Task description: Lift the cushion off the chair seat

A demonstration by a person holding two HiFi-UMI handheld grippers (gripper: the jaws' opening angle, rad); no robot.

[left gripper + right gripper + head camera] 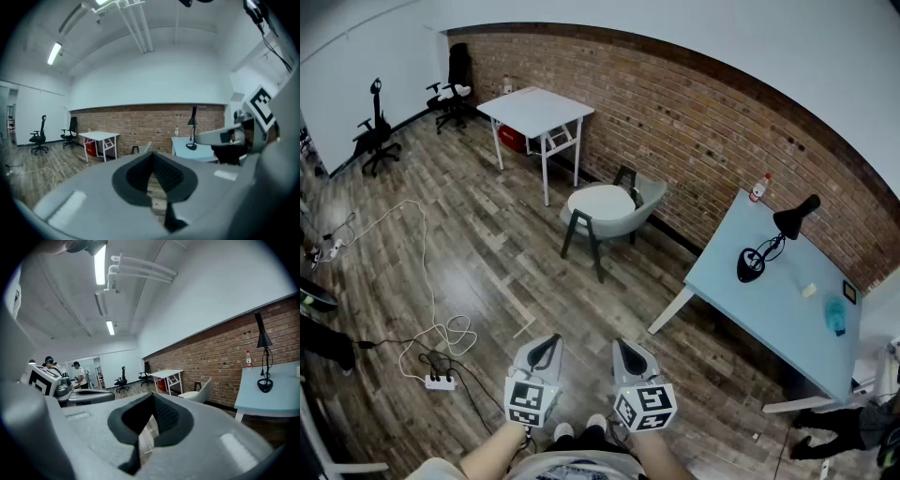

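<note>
A round white cushion [602, 201] lies on the seat of a grey chair [639, 208] with dark legs, standing in front of the brick wall. The chair [202, 390] shows small in the right gripper view, and only its backrest [145, 148] shows in the left gripper view. Both grippers hang low near the person's body, well short of the chair. My left gripper [546, 350] is shut with nothing in it. My right gripper [623, 352] is shut and empty too. The two point forward side by side.
A white table [535, 110] stands left of the chair by the wall, a red box under it. A light blue table [769, 291] at right carries a black lamp [767, 247] and a bottle. A white cable and power strip [441, 382] lie on the wooden floor at left.
</note>
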